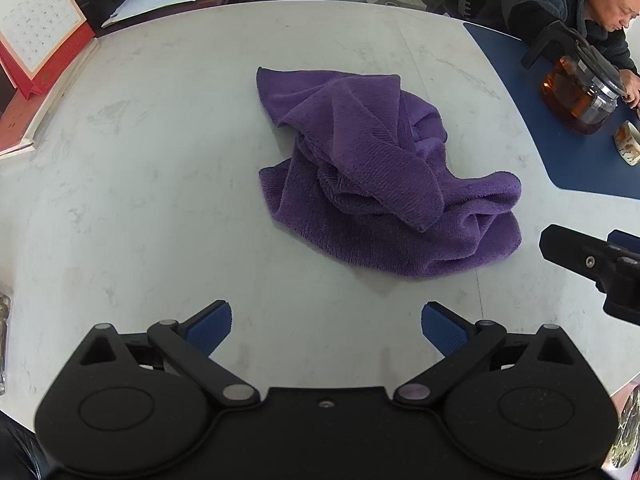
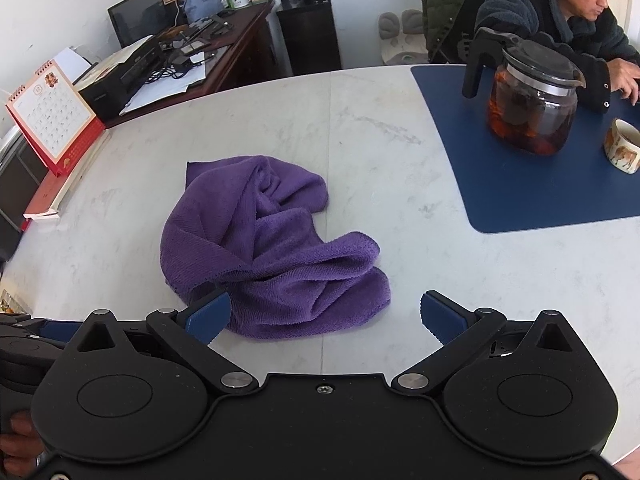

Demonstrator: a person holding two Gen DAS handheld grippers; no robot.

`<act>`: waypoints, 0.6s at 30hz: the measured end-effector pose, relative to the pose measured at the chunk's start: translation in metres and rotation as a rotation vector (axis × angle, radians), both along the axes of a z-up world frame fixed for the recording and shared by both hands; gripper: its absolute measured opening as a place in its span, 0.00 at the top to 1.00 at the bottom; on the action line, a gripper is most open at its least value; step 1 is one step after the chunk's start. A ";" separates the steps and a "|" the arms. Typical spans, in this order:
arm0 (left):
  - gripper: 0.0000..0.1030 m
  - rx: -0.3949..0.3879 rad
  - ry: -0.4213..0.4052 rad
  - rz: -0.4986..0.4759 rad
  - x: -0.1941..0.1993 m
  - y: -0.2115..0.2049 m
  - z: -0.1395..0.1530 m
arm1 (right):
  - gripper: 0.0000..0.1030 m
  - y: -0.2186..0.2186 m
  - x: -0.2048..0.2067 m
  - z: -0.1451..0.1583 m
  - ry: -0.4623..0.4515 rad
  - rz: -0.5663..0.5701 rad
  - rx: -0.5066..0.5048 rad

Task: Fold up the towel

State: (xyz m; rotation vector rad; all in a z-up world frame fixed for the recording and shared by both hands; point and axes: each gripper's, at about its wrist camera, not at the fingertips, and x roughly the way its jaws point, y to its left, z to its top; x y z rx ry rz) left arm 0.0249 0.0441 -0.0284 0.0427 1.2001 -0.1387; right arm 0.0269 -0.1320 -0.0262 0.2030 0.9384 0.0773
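Both grippers gape wide, empty: left gripper (image 1: pixel 326 328), right gripper (image 2: pixel 325 316). Right view's blue finger (image 2: pixel 208 316) covers the crumpled purple towel (image 2: pixel 272 248) edge; left view shows it whole on the tabletop (image 1: pixel 160 160).

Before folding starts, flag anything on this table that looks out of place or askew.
Only the towel: it lies crumpled in a heap mid-table, edges rolled over each other, not flat. The teapot and cup stand upright on the blue mat; no spill shows. Both grippers are open.
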 end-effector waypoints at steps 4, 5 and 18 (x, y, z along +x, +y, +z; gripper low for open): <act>0.01 0.000 0.002 0.000 0.001 0.000 -0.001 | 0.00 0.000 0.001 -0.001 0.004 0.003 0.000; 0.01 0.000 0.003 0.000 0.001 0.000 -0.001 | 0.00 0.001 0.001 -0.001 0.005 0.004 -0.001; 0.01 -0.002 0.003 0.000 0.001 0.002 -0.001 | 0.00 0.003 0.000 -0.004 0.013 0.014 -0.004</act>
